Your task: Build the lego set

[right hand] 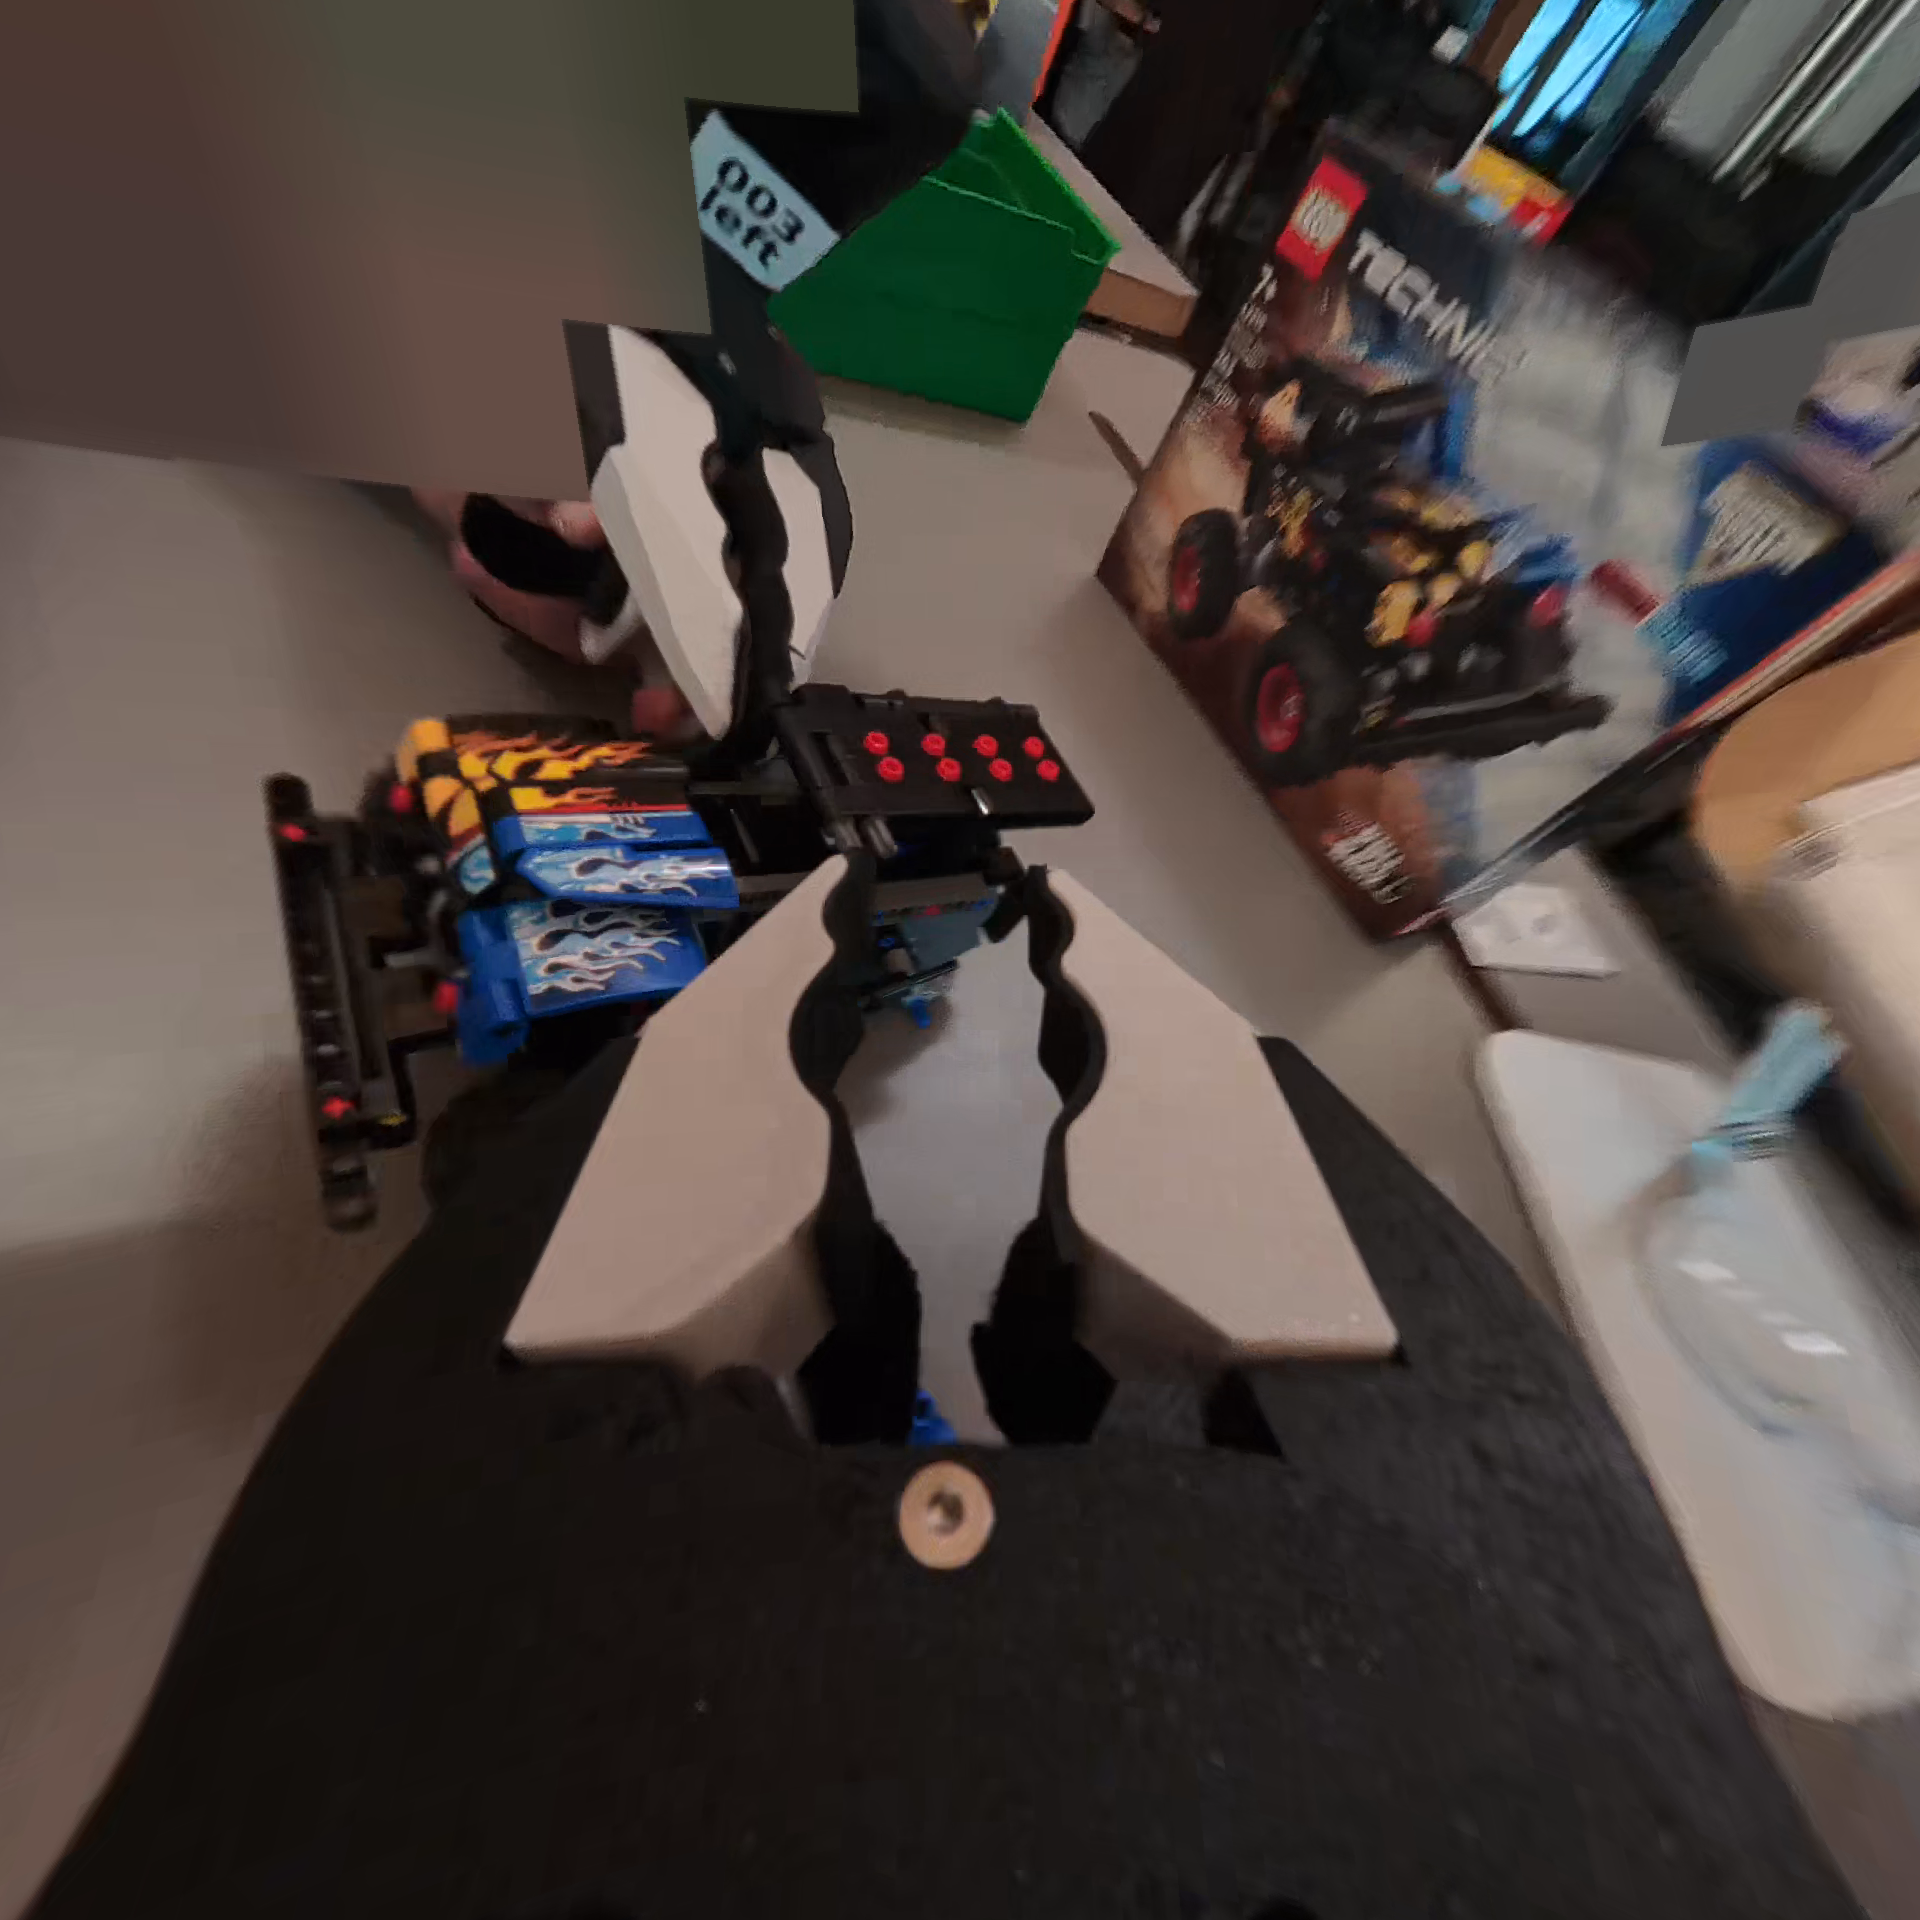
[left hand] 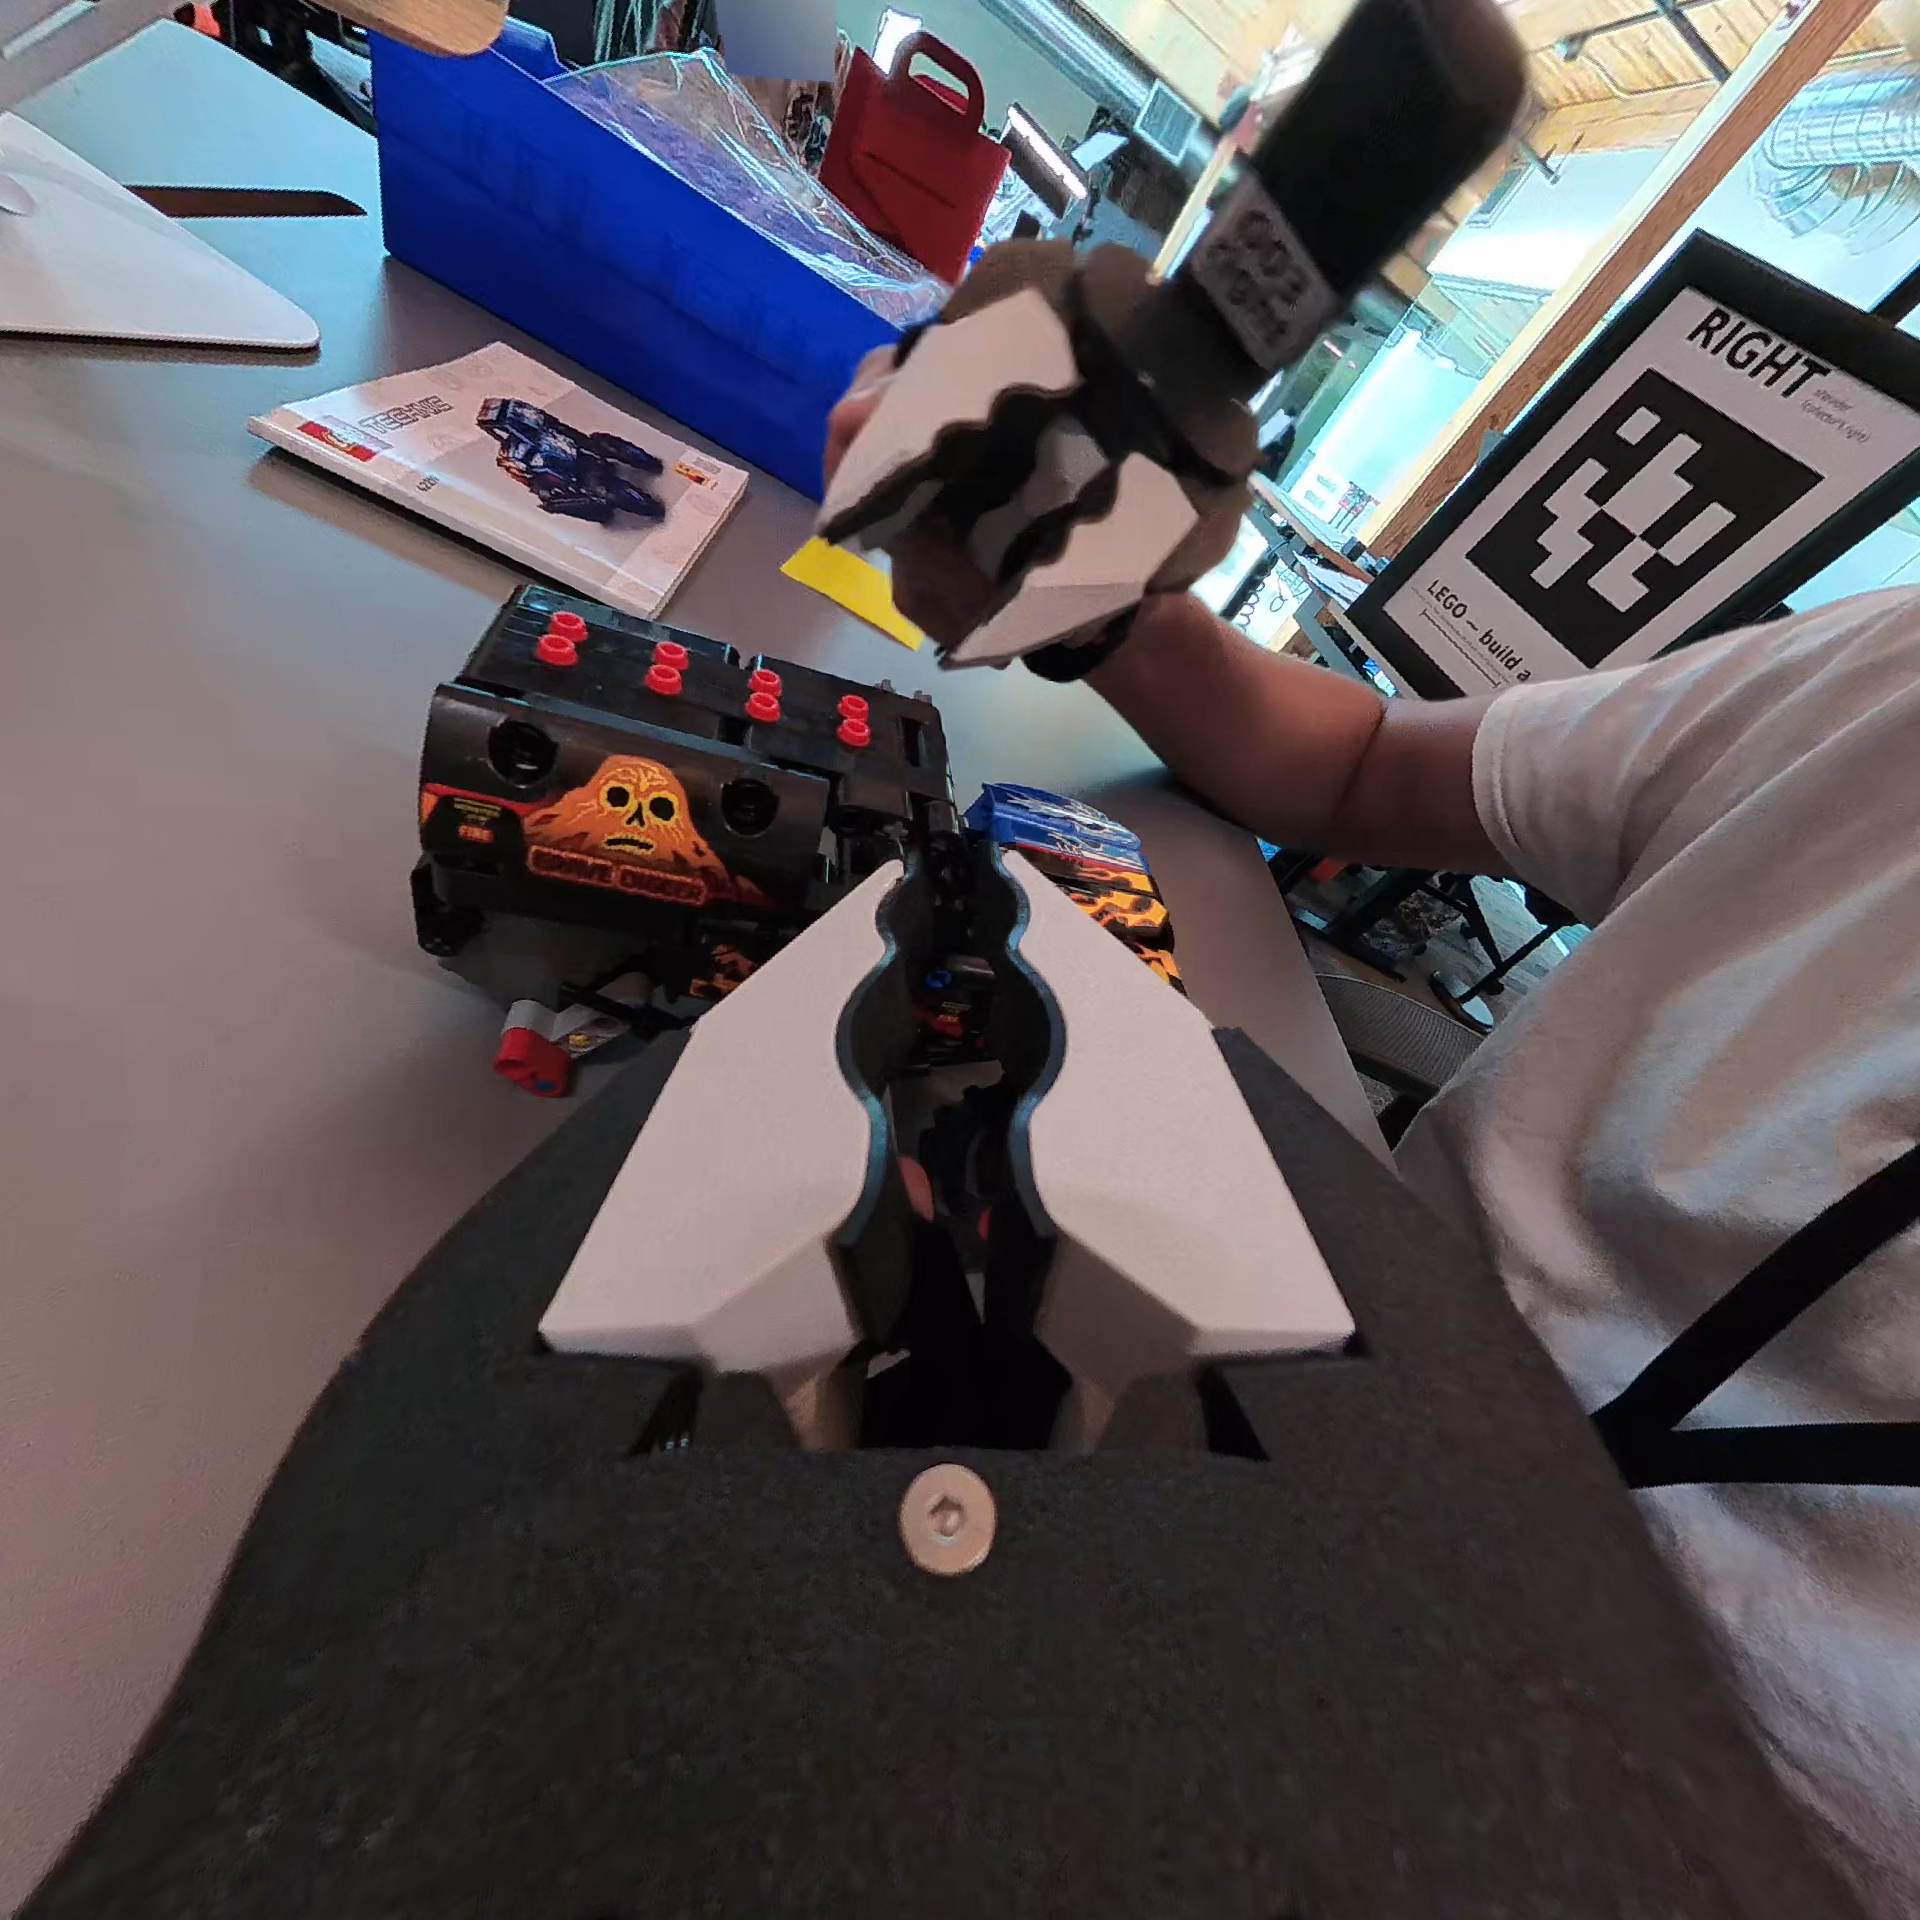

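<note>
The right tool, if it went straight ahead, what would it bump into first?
Probably the toy truck. The right tool is open and aimed at the truck's black and blue frame, just under the part with red pegs. Depth is hard to judge.
</note>
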Available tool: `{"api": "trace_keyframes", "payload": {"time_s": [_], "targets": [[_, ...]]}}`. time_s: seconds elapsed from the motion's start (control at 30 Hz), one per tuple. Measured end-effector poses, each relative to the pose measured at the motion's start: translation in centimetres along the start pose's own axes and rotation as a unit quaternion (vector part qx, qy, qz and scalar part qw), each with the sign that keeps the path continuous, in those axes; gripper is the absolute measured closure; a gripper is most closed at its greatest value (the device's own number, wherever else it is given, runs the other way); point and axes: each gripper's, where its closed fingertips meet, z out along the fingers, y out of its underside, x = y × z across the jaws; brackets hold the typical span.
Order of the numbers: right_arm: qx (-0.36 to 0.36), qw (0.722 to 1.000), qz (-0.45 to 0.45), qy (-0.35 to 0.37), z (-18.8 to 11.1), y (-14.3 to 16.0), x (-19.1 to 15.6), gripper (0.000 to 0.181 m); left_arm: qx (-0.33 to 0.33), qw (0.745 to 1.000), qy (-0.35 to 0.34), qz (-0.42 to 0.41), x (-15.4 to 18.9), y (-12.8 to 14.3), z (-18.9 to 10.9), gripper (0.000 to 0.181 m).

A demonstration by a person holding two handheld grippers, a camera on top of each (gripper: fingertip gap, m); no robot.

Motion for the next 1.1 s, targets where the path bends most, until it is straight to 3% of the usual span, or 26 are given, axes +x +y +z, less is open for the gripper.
{"api": "trace_keyframes", "payload": {"time_s": [0.13,0.3,0.53,0.73,0.97,1.1], "targets": [[-0.09,0.962,-0.237,0.106,-0.4,0.0,-0.3,0.168,0.004,1.0,-0.005,-0.008,-0.1,-0.1,0.1,0.174],[-0.129,0.934,-0.312,0.114,0.6,0.9,-1.5,0.168,0.005,1.0,-0.006,-0.013,-0.1,-0.1,0.2,0.174],[-0.118,0.926,-0.336,0.123,1.6,0.2,-1.9,0.174,-0.001,1.0,-0.006,-0.011,0.0,-0.1,0.3,0.174],[-0.154,0.923,-0.337,0.101,1.6,0.5,-1.9,0.176,-0.002,1.0,-0.008,-0.008,0.0,-0.1,0.3,0.174],[-0.2,0.951,-0.233,-0.027,1.2,0.8,-2.3,0.177,-0.006,1.0,-0.001,-0.004,0.2,0.0,0.4,0.174],[-0.227,0.944,-0.213,-0.107,1.2,0.8,-2.4,0.178,-0.006,1.0,-0.001,-0.004,0.2,0.0,0.3,0.174]]}}
